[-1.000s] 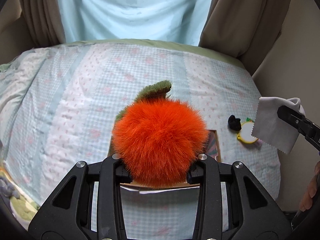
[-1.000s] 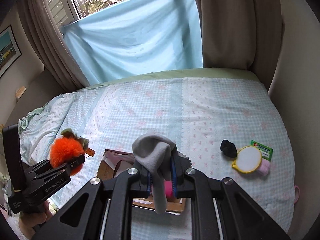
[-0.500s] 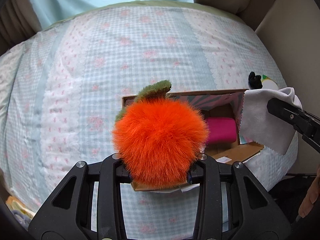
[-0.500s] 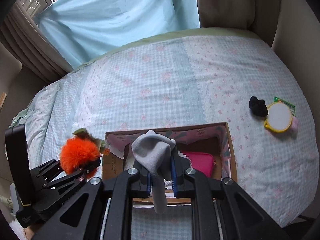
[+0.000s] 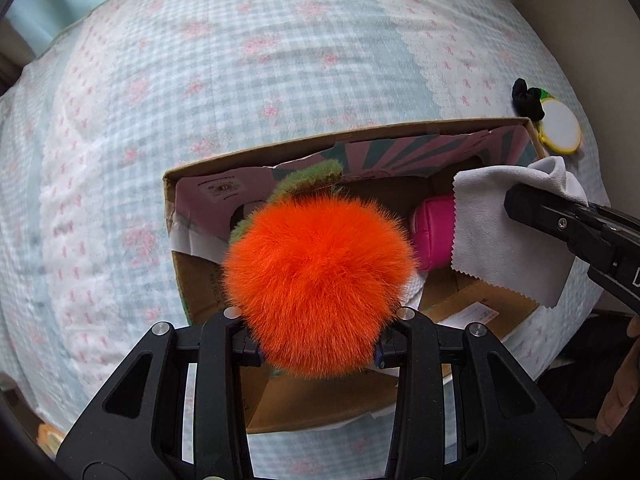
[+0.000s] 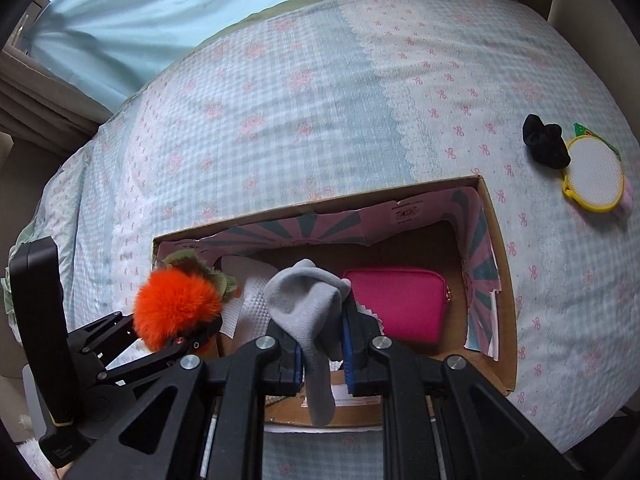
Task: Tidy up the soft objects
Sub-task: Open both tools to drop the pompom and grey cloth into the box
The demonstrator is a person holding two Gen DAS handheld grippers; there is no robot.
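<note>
The left gripper [image 5: 318,354] squeezes an orange pom-pom [image 5: 318,288]. The right gripper [image 6: 320,354] pinches a grey cloth [image 6: 310,312]. Both hang over the box [image 6: 500,280] on the bed [image 6: 320,100]. A pink pouch [image 6: 400,304] lies inside.

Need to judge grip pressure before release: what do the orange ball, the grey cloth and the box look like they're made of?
Orange ball: long fluffy fur, probably synthetic plush, with fine hairs fanning out. Grey cloth: thin matte fabric, likely microfibre, judging by its zigzag-cut edge and limp drape. Box: brown corrugated cardboard, raw edges, printed paper lining inside.
</note>
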